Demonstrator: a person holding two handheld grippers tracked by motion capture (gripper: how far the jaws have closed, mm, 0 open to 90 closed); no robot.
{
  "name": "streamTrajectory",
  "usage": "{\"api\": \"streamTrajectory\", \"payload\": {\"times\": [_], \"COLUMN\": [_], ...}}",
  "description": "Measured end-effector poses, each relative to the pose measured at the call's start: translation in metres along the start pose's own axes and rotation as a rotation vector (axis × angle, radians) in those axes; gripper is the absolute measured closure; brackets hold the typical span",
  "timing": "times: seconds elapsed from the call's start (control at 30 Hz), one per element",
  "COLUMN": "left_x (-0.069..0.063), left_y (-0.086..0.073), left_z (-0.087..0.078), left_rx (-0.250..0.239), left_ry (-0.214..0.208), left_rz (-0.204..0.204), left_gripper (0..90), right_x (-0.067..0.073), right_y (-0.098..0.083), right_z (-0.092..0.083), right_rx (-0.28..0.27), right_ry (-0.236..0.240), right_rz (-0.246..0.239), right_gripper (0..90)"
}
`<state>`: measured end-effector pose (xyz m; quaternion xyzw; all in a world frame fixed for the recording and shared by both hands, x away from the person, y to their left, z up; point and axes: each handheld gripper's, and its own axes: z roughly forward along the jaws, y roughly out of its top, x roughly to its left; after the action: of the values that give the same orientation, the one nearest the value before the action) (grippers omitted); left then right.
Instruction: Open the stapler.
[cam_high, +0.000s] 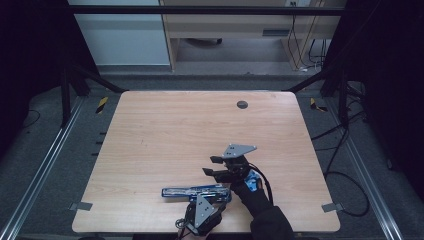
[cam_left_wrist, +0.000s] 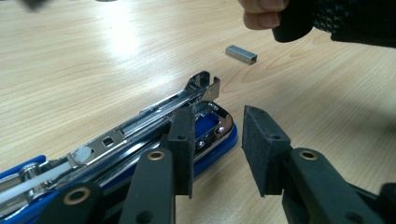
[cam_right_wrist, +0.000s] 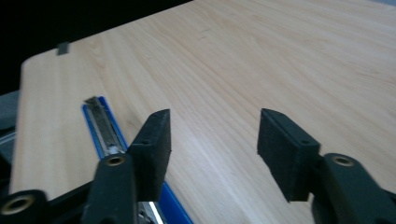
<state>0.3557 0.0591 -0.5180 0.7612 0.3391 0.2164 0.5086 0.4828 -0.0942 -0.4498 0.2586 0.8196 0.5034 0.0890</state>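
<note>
A blue stapler (cam_high: 195, 192) lies swung open near the table's front edge, its metal magazine (cam_left_wrist: 154, 116) bared. My left gripper (cam_high: 219, 200) stands at the stapler's right end. Its jaws are apart (cam_left_wrist: 217, 149): the blue tip of the stapler sits between them, and the right pad (cam_left_wrist: 261, 149) is clear of it. A short strip of staples (cam_left_wrist: 241, 53) lies on the wood just beyond. My right gripper (cam_high: 209, 165) hovers a little behind the stapler, pointing left, open (cam_right_wrist: 215, 149) with bare table between its pads. The stapler (cam_right_wrist: 105, 126) runs off behind its left jaw.
The wooden table (cam_high: 175, 130) has a dark round cable hole (cam_high: 242, 104) at the back. Small metal brackets sit at its front corners (cam_high: 80, 205) (cam_high: 332, 207). The hand holding the right gripper (cam_left_wrist: 261, 14) is close above the staples. Cables lie on the floor to the right.
</note>
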Motion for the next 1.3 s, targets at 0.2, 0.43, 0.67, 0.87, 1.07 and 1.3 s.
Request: {"api": "streamTrajectory", "payload": {"times": [0.2,0.43,0.67,0.87,1.07,1.3], "left_x": [0.005,0.012,0.028,0.047,0.066,0.094], "left_y": [0.006,0.022,0.051,0.075,0.089,0.093], "left_z": [-0.007,-0.016,-0.027,-0.032,-0.035,-0.045], "left_rx": [-0.005,-0.010,-0.033,-0.042,-0.015,0.019], "left_ry": [-0.037,-0.058,-0.101,-0.120,-0.089,-0.084], "left_rz": [-0.005,0.049,0.111,0.111,0.146,0.136], "left_gripper": [62.1,56.6,48.3,44.6,41.1,39.3], "right_x": [-0.010,-0.020,-0.030,-0.037,-0.042,-0.044], "right_y": [-0.006,-0.017,-0.025,-0.032,-0.038,-0.041], "right_z": [-0.016,-0.041,-0.067,-0.085,-0.091,-0.092], "right_rx": [0.014,-0.001,0.022,0.063,0.135,0.174], "right_ry": [-0.113,-0.169,-0.228,-0.292,-0.355,-0.389], "right_rz": [-0.006,0.015,0.063,0.100,0.097,0.116], "right_gripper": [36.3,42.6,53.4,56.9,57.8,58.6]}}
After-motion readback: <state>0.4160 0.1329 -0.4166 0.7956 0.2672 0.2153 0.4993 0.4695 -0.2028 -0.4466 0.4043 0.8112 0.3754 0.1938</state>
